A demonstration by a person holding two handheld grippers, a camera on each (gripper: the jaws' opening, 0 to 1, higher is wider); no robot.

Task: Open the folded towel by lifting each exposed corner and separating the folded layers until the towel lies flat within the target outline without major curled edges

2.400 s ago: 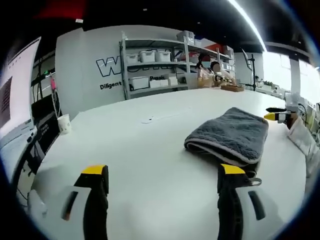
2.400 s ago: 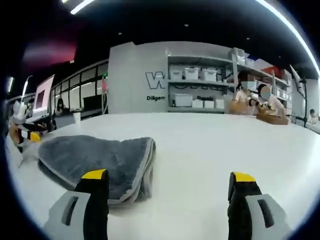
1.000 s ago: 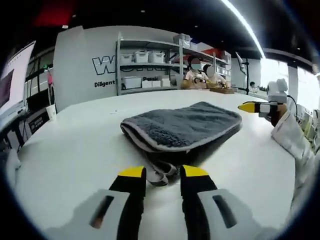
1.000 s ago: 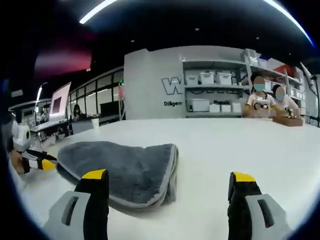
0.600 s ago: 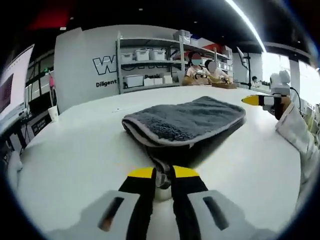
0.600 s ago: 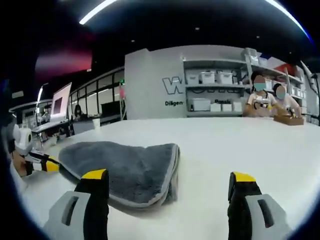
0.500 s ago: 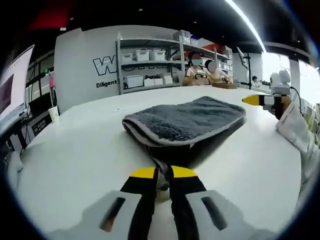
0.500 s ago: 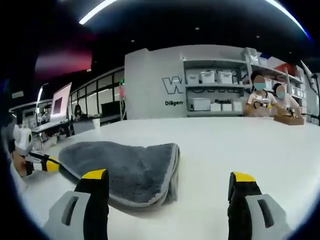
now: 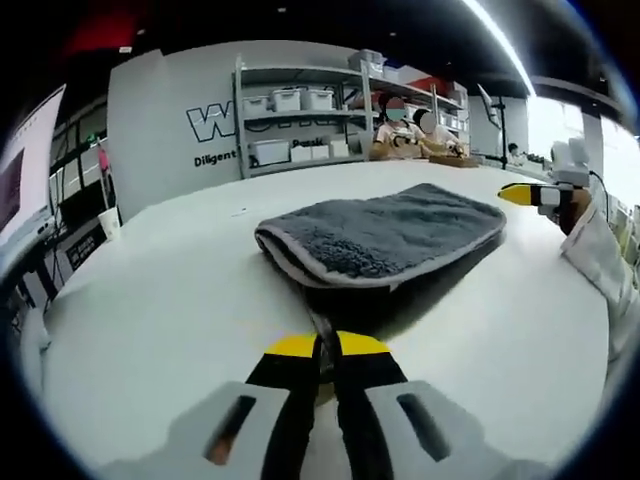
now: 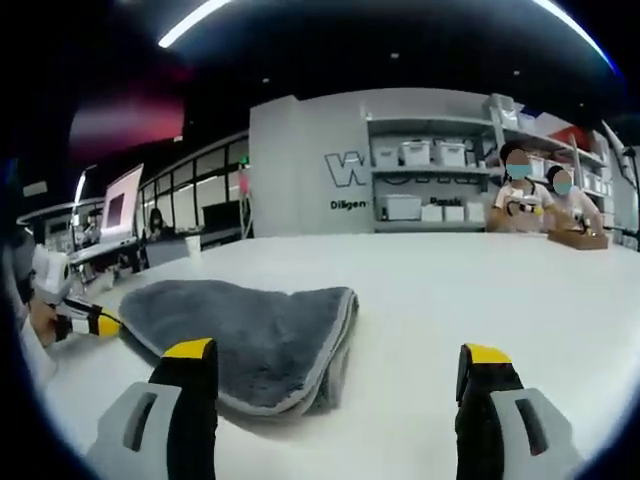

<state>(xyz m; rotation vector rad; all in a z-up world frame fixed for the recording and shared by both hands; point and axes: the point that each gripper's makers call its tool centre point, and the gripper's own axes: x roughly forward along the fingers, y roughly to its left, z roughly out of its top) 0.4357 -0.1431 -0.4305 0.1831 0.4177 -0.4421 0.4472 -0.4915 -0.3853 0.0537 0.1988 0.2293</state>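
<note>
In the left gripper view, a white paper cup (image 9: 110,222) stands at the far left edge of the broad white tabletop (image 9: 170,300), well apart from everything else. Near the camera, the left gripper (image 9: 327,349), black-jawed with yellow tips, has its jaws pressed together on a corner of the folded grey terry towel with a pale hemmed edge (image 9: 385,235); a thin strip of the hem runs from the jaws up to the bundle. The towel lies folded in layers on the table just beyond the jaws, its near edge raised a little with shadow under it. To the right, the right gripper (image 9: 530,194) comes in with a yellow tip, beside the towel's far right end, above a white sleeve (image 9: 600,260). Behind, a metal shelf rack with white bins (image 9: 300,125) stands against a grey wall, and two seated people are at its right. In the right gripper view, the left gripper (image 10: 95,325) shows at the far left, at the towel's (image 10: 250,325) left end. The towel lies left of centre on the tabletop (image 10: 450,300). The right gripper's (image 10: 335,375) own jaws stand wide apart with nothing between them, the left jaw over the towel's near edge.
</note>
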